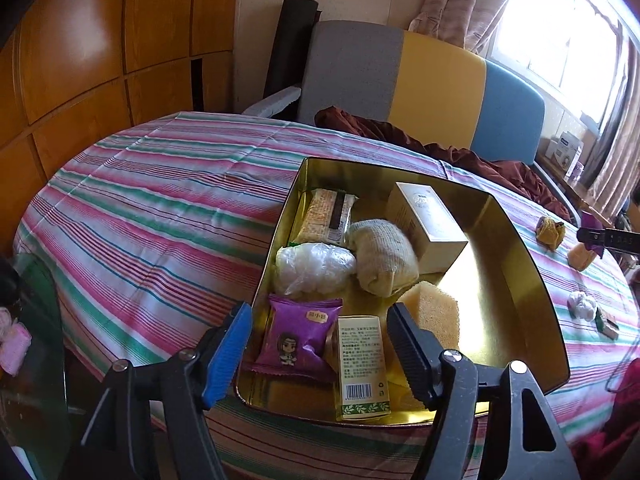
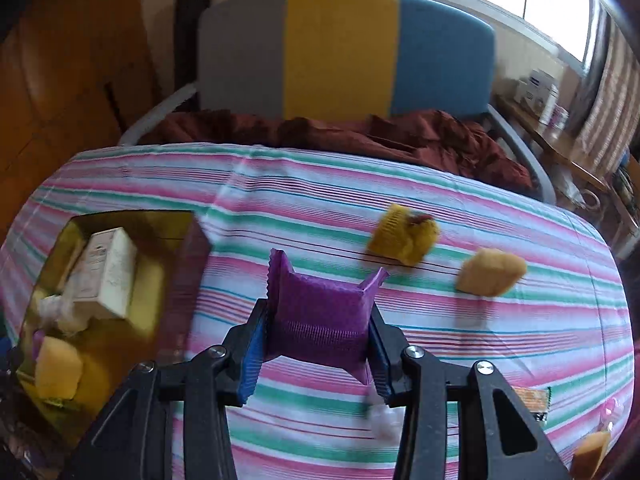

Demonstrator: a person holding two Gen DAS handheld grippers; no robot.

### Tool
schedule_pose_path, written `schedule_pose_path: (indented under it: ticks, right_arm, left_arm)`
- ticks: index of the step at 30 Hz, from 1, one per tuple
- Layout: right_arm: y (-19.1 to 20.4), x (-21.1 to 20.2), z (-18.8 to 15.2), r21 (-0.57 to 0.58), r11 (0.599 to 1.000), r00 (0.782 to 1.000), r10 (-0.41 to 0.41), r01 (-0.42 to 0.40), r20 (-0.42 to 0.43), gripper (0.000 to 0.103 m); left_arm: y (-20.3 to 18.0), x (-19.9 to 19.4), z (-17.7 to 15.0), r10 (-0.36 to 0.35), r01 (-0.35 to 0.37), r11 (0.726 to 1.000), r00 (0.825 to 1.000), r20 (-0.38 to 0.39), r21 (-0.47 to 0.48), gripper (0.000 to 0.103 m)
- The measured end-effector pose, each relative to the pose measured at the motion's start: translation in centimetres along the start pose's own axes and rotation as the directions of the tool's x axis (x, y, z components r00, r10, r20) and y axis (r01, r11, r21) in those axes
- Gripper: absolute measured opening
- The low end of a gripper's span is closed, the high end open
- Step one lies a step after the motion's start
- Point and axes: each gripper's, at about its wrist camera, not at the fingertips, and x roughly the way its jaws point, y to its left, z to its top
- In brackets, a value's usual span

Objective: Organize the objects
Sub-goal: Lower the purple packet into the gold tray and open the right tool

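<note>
A gold tin [image 1: 516, 268] lies on the striped bed. It holds a purple snack packet [image 1: 298, 338], a green-and-white box [image 1: 362, 368], a yellow sponge [image 1: 434, 314], a rolled sock [image 1: 382, 256], a plastic-wrapped lump [image 1: 314, 266], a cracker pack [image 1: 326, 216] and a cream box [image 1: 430, 226]. My left gripper [image 1: 320, 354] hangs open over the tin's near end; the purple packet and the box lie under the gap, untouched. My right gripper [image 2: 318, 340] is shut on another purple packet [image 2: 320, 312], lifted above the sheet, right of the tin [image 2: 176, 220].
Loose on the sheet lie a yellow knitted item [image 2: 402, 238], a tan sponge-like lump [image 2: 490, 272], a white wrapped lump [image 1: 582, 306] and a small snack bar [image 2: 534, 398]. A rumpled maroon cloth [image 2: 340, 132] and a grey-yellow-blue headboard [image 2: 340, 52] stand behind.
</note>
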Motion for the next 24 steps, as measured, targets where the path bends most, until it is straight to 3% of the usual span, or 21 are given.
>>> schedule_pose_path:
  ticks: [4, 7, 17, 20, 21, 23, 24]
  right_arm:
    - [7.5, -0.5, -0.4, -0.161, 0.979, 0.992, 0.122, -0.123, -0.015, 0.045]
    - [11.5, 0.2, -1.1, -0.219, 0.960, 0.984, 0.169, -0.177, -0.052, 0.045]
    - [18.3, 6.3, -2.9, -0.199, 0.943, 0.949, 0.222, -0.267, -0.224, 0.049]
    - [19.6, 7.4, -3.1, -0.163, 0.927, 0.923, 0.292, -0.337, -0.250, 0.061]
    - [19.9, 7.5, -3.3, -0.164, 0.922, 0.918, 0.304, -0.350, -0.253, 0.075]
    - [20.1, 7.4, -3.5, -0.186, 0.918, 0.921, 0.302, -0.351, -0.246, 0.093]
    - [20.0, 7.1, -3.7, -0.197, 0.918, 0.925, 0.297, -0.345, -0.237, 0.096]
  left_arm:
    - [0.3, -0.2, 0.1, -0.007, 0.007, 1.000, 1.000, 0.005, -0.007, 0.075]
    - [0.6, -0.3, 0.2, -0.009, 0.009, 1.000, 1.000, 0.009, -0.012, 0.075]
    - [1.6, -0.4, 0.5, 0.001, -0.001, 0.999, 1.000, 0.013, -0.042, 0.076]
    - [1.8, -0.4, 0.6, 0.016, -0.015, 0.999, 1.000, 0.017, -0.045, 0.076]
    - [1.9, -0.4, 0.6, 0.019, -0.018, 0.999, 1.000, 0.018, -0.047, 0.076]
    - [2.1, -0.4, 0.6, 0.025, -0.024, 0.998, 0.999, 0.021, -0.052, 0.076]
    - [2.1, -0.3, 0.6, 0.028, -0.027, 0.998, 0.999, 0.021, -0.055, 0.076]
